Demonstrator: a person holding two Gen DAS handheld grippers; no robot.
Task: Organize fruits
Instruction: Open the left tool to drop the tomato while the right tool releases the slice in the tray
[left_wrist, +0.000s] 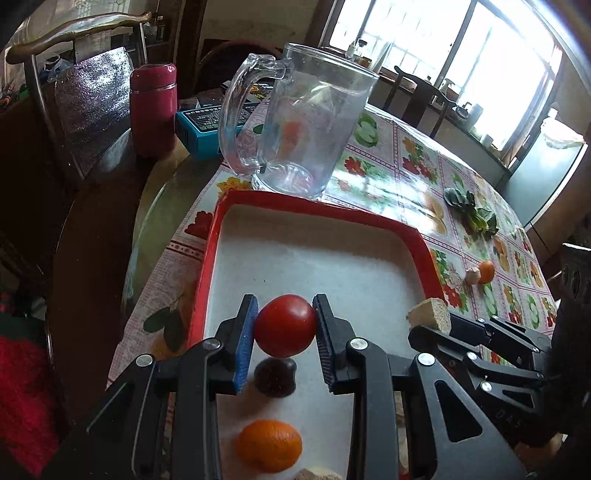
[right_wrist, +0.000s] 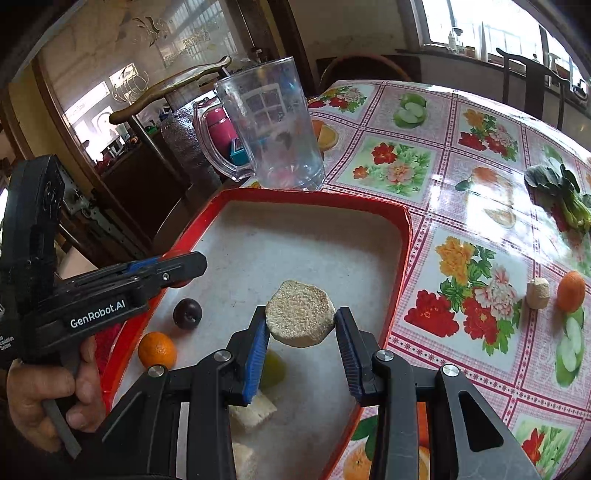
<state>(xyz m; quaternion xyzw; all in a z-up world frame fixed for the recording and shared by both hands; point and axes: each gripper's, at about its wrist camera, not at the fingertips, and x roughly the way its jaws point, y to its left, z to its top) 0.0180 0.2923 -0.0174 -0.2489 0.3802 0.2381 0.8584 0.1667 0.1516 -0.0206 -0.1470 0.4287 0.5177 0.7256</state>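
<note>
My left gripper (left_wrist: 285, 326) is shut on a red tomato (left_wrist: 285, 325) and holds it above the red-rimmed tray (left_wrist: 317, 206). A dark plum (left_wrist: 275, 376) and an orange (left_wrist: 269, 445) lie on the tray floor below it. My right gripper (right_wrist: 300, 326) is shut on a beige, rough-cut chunk (right_wrist: 300, 314) over the same tray (right_wrist: 404, 258). In the right wrist view the plum (right_wrist: 187, 314), the orange (right_wrist: 157, 350), a green piece (right_wrist: 275, 365) and pale chunks (right_wrist: 253, 410) lie in the tray. The left gripper (right_wrist: 184, 271) shows at the tray's left edge.
A clear plastic jug (left_wrist: 306, 122) stands just behind the tray. A maroon flask (left_wrist: 153, 107) and a blue box (left_wrist: 201, 127) are beyond it. On the floral tablecloth to the right lie leafy greens (right_wrist: 561, 195), a small beige piece (right_wrist: 538, 292) and another orange (right_wrist: 570, 291).
</note>
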